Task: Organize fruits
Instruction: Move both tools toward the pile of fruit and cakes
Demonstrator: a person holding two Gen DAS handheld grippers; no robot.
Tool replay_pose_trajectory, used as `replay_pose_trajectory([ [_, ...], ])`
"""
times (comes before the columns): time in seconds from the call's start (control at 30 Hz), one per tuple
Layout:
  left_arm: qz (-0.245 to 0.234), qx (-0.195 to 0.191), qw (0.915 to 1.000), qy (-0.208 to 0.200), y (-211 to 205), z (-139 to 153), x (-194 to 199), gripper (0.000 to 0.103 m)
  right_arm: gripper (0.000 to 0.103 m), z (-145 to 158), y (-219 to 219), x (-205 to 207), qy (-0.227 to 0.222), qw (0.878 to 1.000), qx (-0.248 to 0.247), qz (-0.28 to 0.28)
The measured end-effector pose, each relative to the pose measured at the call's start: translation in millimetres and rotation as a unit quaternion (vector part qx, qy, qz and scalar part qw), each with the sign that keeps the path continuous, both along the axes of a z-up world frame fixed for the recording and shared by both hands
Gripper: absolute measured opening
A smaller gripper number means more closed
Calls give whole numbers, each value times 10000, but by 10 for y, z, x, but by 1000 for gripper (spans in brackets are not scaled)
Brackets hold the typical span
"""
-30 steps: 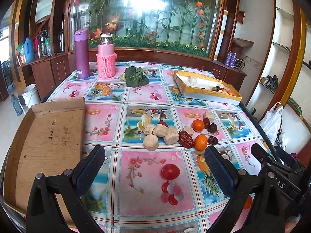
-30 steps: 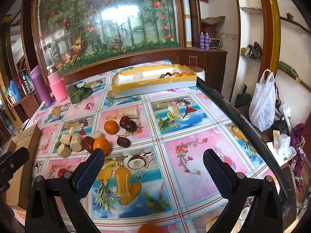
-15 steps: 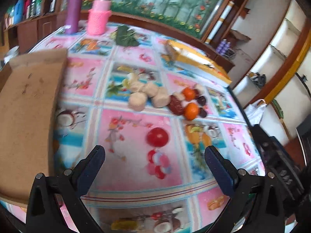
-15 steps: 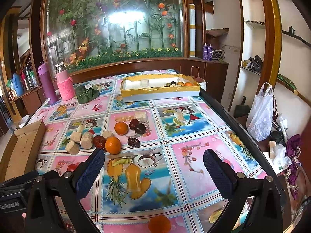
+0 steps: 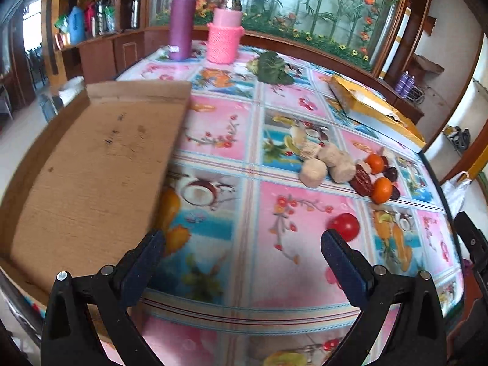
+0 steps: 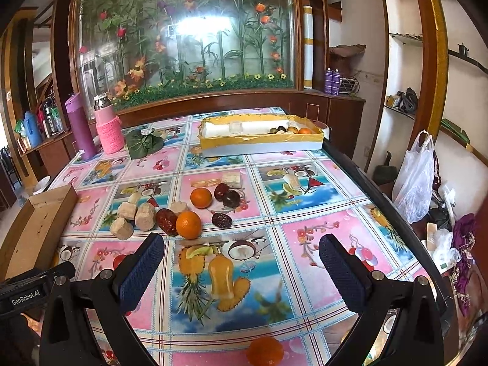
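Note:
A pile of fruit lies mid-table: two oranges (image 6: pixel 188 224) (image 6: pixel 201 197), a red date (image 6: pixel 166 221), dark plums (image 6: pixel 231 198) and several beige chunks (image 6: pixel 145 216). A lone red tomato (image 5: pixel 345 226) sits just past my left gripper's right finger. Another orange (image 6: pixel 264 350) rests at the near table edge below my right gripper (image 6: pixel 241 259), which is open and empty. My left gripper (image 5: pixel 242 254) is open too, hovering over the tablecloth beside a flat cardboard tray (image 5: pixel 91 164). A yellow-lined box (image 6: pixel 262 135) at the far side holds a few fruits.
A purple flask (image 6: pixel 77 126), a pink-sleeved jar (image 6: pixel 108 129) and green leaves (image 6: pixel 143 144) stand at the far left of the table. A white plastic bag (image 6: pixel 416 180) hangs off the right edge. The left gripper's body (image 6: pixel 33 286) shows at the right view's lower left.
The left gripper has swung left and lower, bringing the cardboard tray into the centre-left of its view. The right gripper has risen slightly and levelled; both stay open.

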State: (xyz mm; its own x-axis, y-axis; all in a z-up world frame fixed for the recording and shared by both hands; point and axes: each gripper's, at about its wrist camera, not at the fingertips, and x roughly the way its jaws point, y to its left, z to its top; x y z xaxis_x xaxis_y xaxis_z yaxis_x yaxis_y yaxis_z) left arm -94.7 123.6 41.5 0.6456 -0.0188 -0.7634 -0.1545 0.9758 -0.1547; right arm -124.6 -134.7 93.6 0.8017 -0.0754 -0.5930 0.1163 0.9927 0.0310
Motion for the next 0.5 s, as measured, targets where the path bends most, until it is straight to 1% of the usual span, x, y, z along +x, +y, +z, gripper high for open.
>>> replay_pose_trajectory([
  [0.13,-53,296,9990,-323,-68,154,-77,102,103,-11,10,9,-6,10000,39,26],
  [0.3,-212,674,9943,-797,-244,366,-203,102,103,-24,19,-4,-93,9999,48,41],
  [0.43,-250,836,9904,-1069,-345,470,-265,102,103,-15,11,-75,-451,9989,-125,6],
  [0.5,-233,880,9889,-1176,-376,503,-282,102,103,-23,38,-100,-583,9978,-272,154],
])
